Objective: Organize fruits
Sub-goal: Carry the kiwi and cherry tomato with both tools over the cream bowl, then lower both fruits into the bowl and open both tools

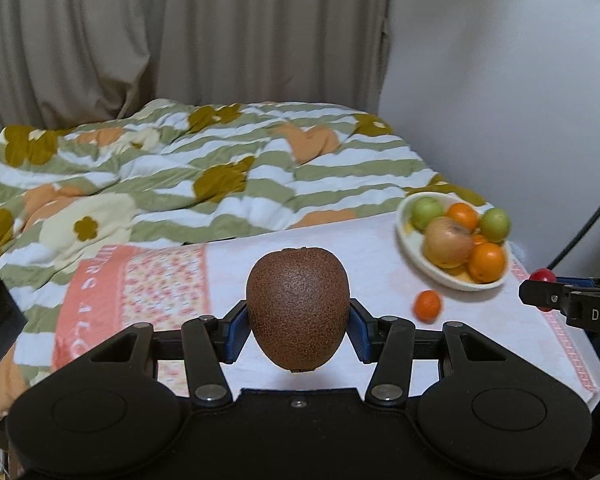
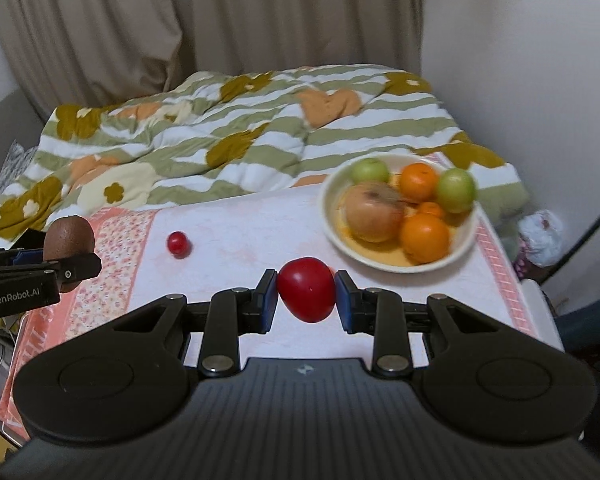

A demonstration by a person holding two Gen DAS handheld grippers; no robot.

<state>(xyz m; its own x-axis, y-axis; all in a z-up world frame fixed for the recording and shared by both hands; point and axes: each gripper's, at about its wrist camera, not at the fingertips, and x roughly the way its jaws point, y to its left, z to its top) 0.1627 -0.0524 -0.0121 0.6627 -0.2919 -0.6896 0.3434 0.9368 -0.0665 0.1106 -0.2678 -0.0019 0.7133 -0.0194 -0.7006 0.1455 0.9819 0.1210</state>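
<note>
- Right wrist view: the bed quilt fills the background; the counter, under a pink-patterned cloth, stands just in front of it. Neither bears on the step, but fruit rolling off the far edge would land in the bedding.
- The bowl sits at the far right of the counter, already holding a large apple, oranges and two green fruits. Judged destination for both carried pieces; the open space lies at its near left, so delivery there is advised.
- The left gripper has its fingers partly closed on a kiwi, clamped at the sides and clear of the counter. The fruit stands proud of the pads; a level carry and a low release are recommended to prevent it slipping.
- The right gripper has its fingers drawn in on a red tomato, also held off the cloth, near the bowl. The skin is smooth and the flesh probably soft: no added squeeze.
- The right gripper is the nearer to the bowl, so it should deliver first, the left following, to avoid the two crossing.
- Left wrist view: a small orange lies loose on the cloth just before the bowl; pass above it.
- A small red fruit lies loose mid-counter, well apart from the bowl, not yet collected.
</note>
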